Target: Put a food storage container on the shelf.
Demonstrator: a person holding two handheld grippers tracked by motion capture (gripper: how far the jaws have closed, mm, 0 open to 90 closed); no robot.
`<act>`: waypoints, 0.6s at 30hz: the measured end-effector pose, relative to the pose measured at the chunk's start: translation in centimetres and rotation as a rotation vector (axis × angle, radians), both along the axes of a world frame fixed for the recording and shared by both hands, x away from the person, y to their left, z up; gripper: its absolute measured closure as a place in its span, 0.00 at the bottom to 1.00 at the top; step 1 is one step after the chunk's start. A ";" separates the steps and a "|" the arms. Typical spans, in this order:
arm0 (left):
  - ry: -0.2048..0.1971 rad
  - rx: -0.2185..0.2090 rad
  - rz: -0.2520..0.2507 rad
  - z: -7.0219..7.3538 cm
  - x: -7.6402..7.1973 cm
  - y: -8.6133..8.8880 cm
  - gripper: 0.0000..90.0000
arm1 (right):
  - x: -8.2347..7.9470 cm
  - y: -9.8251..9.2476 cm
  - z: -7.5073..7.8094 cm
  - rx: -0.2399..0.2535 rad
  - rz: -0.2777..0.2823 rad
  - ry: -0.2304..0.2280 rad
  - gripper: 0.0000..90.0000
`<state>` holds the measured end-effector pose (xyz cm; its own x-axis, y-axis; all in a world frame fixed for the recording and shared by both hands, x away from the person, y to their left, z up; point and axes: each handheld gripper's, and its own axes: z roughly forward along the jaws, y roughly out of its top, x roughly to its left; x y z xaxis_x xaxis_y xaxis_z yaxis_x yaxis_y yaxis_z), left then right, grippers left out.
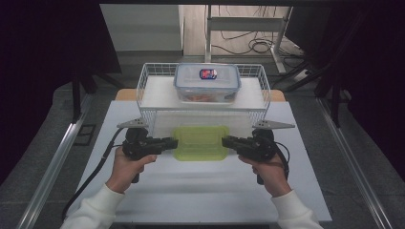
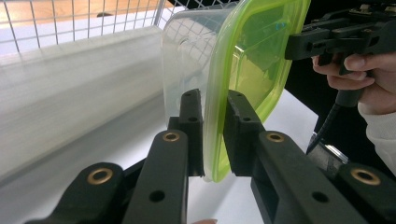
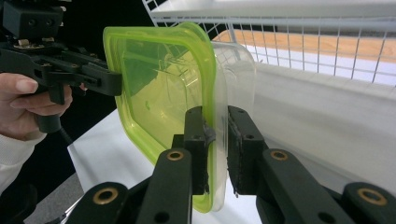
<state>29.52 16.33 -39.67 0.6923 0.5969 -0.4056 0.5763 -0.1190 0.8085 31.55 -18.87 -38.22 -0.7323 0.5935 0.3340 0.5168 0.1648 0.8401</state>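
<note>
2 claws (image 1: 173, 142) (image 1: 226, 141) clenched on 1 green-lidded box (image 1: 200, 142) | 1 wire basket (image 1: 143, 90) | 1 blue-lidded box (image 1: 207, 82)

I can't read any text from here. The blue-lidded container (image 1: 207, 82) carries a red-and-blue label (image 1: 207, 73), its print too small to read.

Your box with the green lid, held at both ends

You have a clear plastic box (image 1: 200, 143) with a translucent lime-green lid (image 2: 254, 56) on it; it is rectangular with rounded corners and looks empty; it sits level, lid up, long side across the table, just in front of the wire basket; its left edge is pinched at the lid rim, as the left gripper view shows, and its right edge likewise in the right gripper view; whether its base touches the white tabletop you cannot tell from the high view.
</note>
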 end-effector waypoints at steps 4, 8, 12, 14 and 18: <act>-0.011 0.001 0.000 0.7 0.3 0.0 0.88 | 0.3 0.0 0.9 -0.003 0.001 -0.013 0.87; -0.025 -0.001 0.001 1.6 0.7 0.0 0.88 | 0.6 0.0 1.7 -0.011 0.000 -0.028 0.87; -0.041 0.003 0.002 2.5 1.1 0.0 0.88 | 0.9 0.0 2.6 -0.010 -0.002 -0.039 0.87; -0.044 0.001 0.002 3.0 1.3 0.0 0.88 | 1.2 0.0 3.0 -0.009 -0.004 -0.041 0.88; -0.056 0.002 0.007 3.7 1.7 0.0 0.88 | 1.5 0.1 3.8 -0.011 -0.009 -0.050 0.88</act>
<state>31.18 16.33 -35.96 0.7096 0.6026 -0.3652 0.5309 -0.1165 0.8394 33.02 -18.74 -34.41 -0.7428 0.6031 0.2906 0.4755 0.1698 0.8632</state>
